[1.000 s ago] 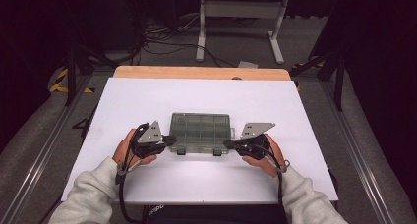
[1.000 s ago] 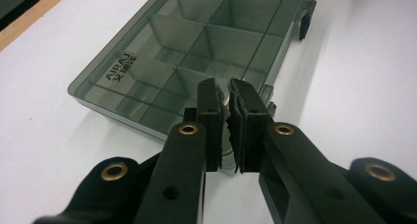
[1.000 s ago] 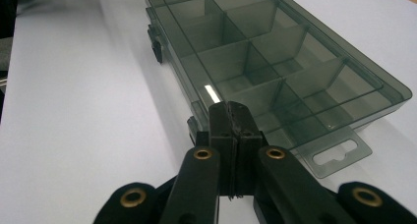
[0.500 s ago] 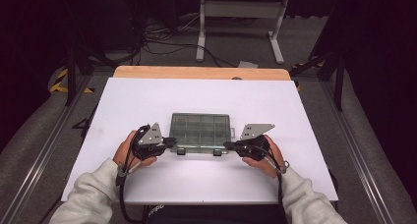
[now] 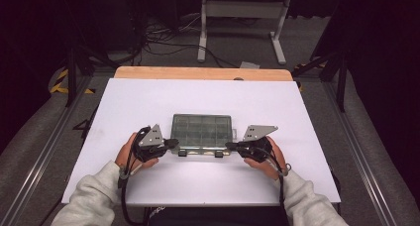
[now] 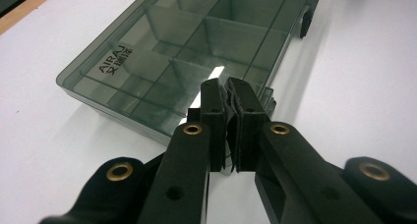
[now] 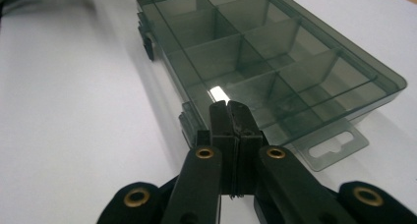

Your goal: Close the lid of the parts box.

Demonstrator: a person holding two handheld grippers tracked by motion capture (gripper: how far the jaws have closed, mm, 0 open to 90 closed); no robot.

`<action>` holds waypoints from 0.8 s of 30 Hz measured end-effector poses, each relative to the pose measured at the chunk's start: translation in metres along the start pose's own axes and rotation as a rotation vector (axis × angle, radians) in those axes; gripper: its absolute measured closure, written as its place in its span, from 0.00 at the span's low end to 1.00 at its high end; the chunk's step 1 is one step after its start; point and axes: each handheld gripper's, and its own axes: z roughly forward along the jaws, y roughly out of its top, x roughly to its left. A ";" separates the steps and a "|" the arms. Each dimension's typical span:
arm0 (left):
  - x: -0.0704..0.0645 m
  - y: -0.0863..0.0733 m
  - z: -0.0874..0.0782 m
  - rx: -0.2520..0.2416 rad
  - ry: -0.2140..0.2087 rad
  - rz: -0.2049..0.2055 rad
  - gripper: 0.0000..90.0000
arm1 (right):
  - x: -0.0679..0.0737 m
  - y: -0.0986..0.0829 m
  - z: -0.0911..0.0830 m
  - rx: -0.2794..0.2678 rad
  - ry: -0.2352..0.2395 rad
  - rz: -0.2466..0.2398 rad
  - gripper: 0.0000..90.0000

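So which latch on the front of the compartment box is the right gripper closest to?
The right gripper is by the box's right-hand black latch; the left-hand latch sits beside the left gripper.

White table, cables on floor beyond.

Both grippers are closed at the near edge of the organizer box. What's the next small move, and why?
Probably lift both tips upward together to unclip the latches. The left gripper and right gripper sit shut at the near corners of the smoky compartment box, right where its two black latches lie, and the lid is down flat.
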 end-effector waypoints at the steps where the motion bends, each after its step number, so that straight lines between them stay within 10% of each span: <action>1: 0.000 0.000 0.000 0.000 0.001 0.001 0.96 | 0.000 0.000 0.000 0.000 0.004 0.006 1.00; 24: 0.002 0.000 0.000 -0.026 0.047 -0.006 0.93 | 0.002 0.002 0.000 0.004 -0.070 -0.033 1.00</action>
